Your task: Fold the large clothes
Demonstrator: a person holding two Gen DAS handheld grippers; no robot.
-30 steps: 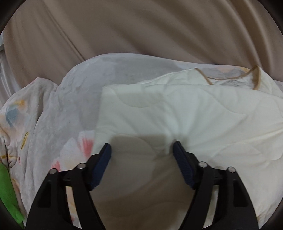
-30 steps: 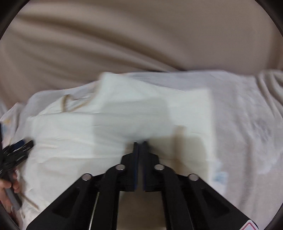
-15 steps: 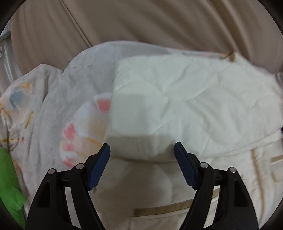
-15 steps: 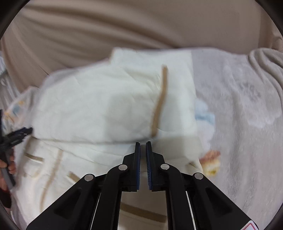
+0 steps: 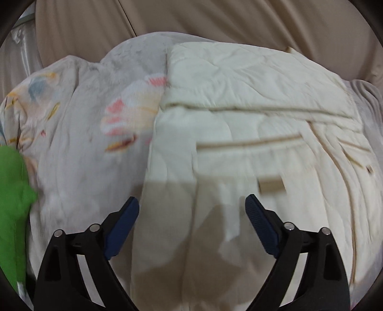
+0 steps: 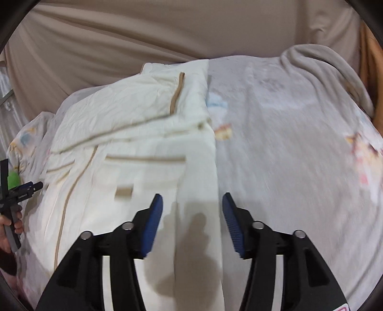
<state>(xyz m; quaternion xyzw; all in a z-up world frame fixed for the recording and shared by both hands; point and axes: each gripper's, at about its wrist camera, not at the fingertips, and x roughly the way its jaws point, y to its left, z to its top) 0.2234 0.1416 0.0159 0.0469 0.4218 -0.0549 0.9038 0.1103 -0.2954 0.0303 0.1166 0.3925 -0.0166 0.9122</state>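
Note:
A cream quilted garment (image 5: 239,114) with tan piping lies on the bed, its far part folded back toward me over the lower part. It also shows in the right wrist view (image 6: 134,143). My left gripper (image 5: 191,205) is open and empty above the garment's near left side. My right gripper (image 6: 192,203) is open and empty above the garment's right edge. The left gripper's body (image 6: 21,191) shows at the far left of the right wrist view, held by a hand.
A grey floral blanket (image 6: 299,155) covers the bed under the garment and also shows in the left wrist view (image 5: 83,134). A green cloth (image 5: 12,203) lies at the left edge. Beige fabric (image 5: 215,19) rises behind the bed.
My right gripper opened and let go of the garment's folded part, which now lies flat. Both grippers pulled back toward me. The left gripper stayed open.

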